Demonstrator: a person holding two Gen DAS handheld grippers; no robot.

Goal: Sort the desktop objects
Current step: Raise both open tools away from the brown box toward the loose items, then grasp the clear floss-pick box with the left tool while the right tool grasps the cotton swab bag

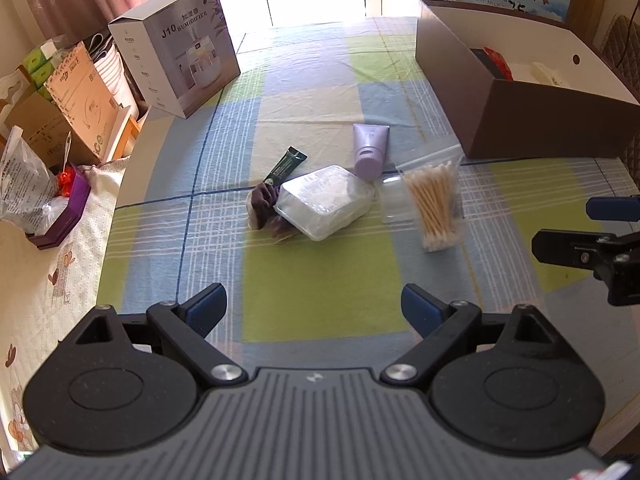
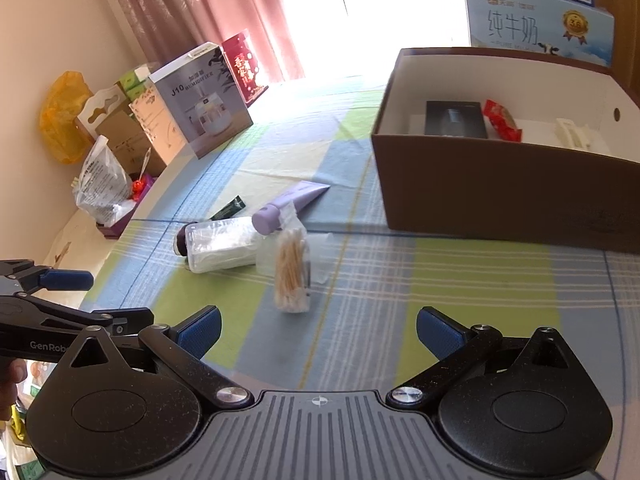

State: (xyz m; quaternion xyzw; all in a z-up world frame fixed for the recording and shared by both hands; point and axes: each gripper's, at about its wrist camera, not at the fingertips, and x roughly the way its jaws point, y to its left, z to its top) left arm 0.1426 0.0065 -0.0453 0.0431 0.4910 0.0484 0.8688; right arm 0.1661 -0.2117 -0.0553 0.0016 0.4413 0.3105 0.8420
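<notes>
Both hand-held units are over the near part of the round table covered in a blue, green and cream plaid cloth [image 1: 320, 280]. The left gripper [image 1: 314, 308] has its blue-padded fingers spread wide with nothing between them. The right gripper [image 2: 318, 334] is likewise wide open and empty.

The unsorted items lie clustered at mid-table, well ahead of both grippers. A lilac squeeze tube [image 1: 370, 152] lies flat, cap toward the camera and crimped end toward the window. A dark green sachet [image 1: 285, 165] lies on a diagonal, its upper end pointing away and to the right. A clear plastic lidded case [image 1: 326, 200] rests partly on a dark purple fabric item [image 1: 264, 200]. Just right of the case, a clear zip bag of wooden cotton swabs [image 1: 434, 208] lies with the swabs' long axis running near to far.

The brown open cardboard box with white interior [image 2: 500, 192] stands at the far right, holding a dark flat packet [image 2: 454, 118], a red wrapper [image 2: 502, 120] and a white object [image 2: 574, 134]. A white humidifier carton [image 1: 180, 48] stands at far left.
</notes>
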